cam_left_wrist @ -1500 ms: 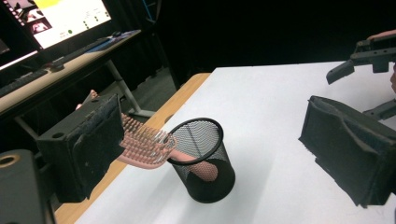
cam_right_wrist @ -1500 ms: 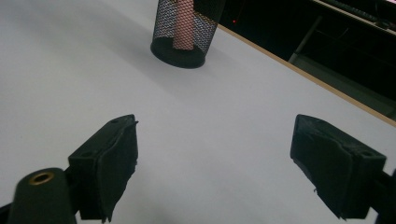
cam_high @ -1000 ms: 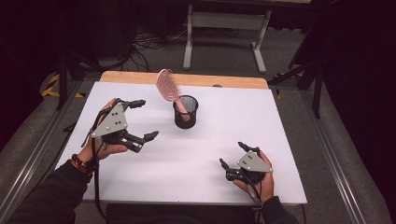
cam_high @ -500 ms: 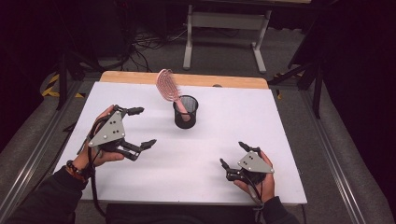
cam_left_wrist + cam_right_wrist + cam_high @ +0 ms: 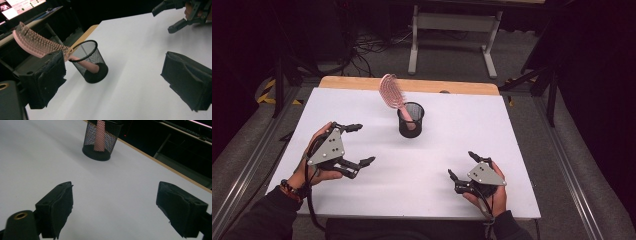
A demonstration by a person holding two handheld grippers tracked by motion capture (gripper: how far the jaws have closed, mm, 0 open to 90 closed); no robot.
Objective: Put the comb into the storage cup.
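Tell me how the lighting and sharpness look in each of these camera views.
High view: the white table is evenly lit, surroundings dark, slightly soft. Left gripper view: the mesh cup and pink hairbrush are fairly sharp, with a soft shadow beside the cup. Right gripper view: the near pads look soft, background dark.

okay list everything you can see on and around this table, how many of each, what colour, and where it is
hairbrush: one, pink, handle down in the cup, head leaning out over the rim
mesh cup: one, black, upright near the table's middle
table: one, white top with a wooden far edge
metal frame: one, pale grey, on the floor behind the table
cables: several, dark, on the floor behind the table
left gripper: one, black with grey plate, jaws open, above the near left of the table
right gripper: one, black with grey plate, jaws open, near right
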